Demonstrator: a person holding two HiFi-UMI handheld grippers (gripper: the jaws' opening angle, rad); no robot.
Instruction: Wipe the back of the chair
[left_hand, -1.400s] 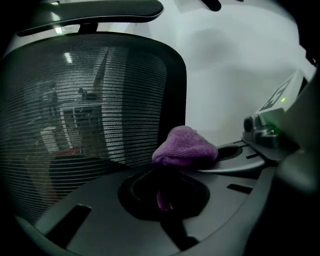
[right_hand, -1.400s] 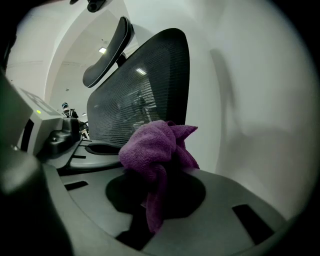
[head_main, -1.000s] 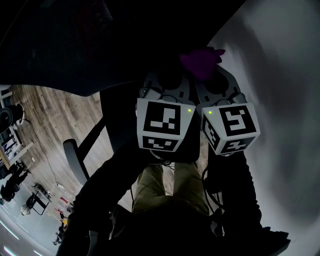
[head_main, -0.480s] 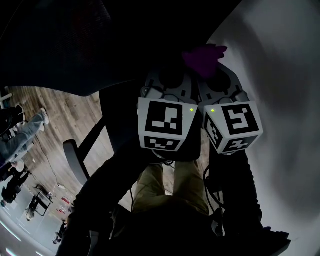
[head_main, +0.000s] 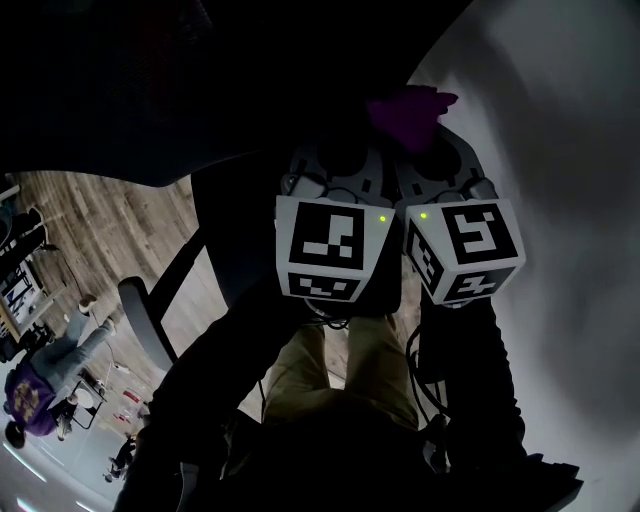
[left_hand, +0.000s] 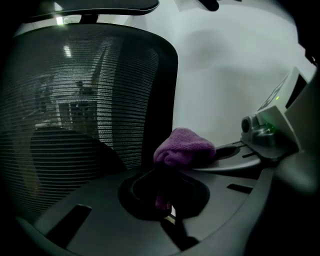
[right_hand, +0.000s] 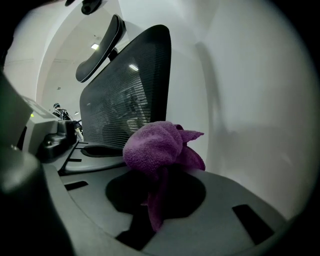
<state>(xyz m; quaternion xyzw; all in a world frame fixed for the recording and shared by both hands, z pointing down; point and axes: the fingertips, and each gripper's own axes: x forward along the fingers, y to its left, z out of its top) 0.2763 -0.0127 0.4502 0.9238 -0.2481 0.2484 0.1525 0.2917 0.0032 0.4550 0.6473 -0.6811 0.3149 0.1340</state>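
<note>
The black mesh chair back (left_hand: 90, 115) fills the left of the left gripper view and stands beyond the cloth in the right gripper view (right_hand: 130, 95); in the head view it is the dark mass (head_main: 200, 90) at the upper left. My right gripper (right_hand: 157, 200) is shut on a bunched purple cloth (right_hand: 157, 145), which sticks out past its tip (head_main: 408, 112). My left gripper (head_main: 335, 150) sits tight against the right gripper's (head_main: 430, 140) left side. The cloth (left_hand: 184, 150) shows just above the left gripper's (left_hand: 162, 192) dark jaw hollow, with a purple strip inside it; its jaws are too dark to read.
A white wall (head_main: 560, 150) runs along the right, close to the cloth. The chair's headrest (right_hand: 100, 47) rises above the back and an armrest (head_main: 140, 325) juts out at the lower left. Wooden floor (head_main: 100, 230) and distant people lie to the left.
Both grippers and the cloth have crept slightly up and to the right, still side by side. People in the background on the left have moved.
</note>
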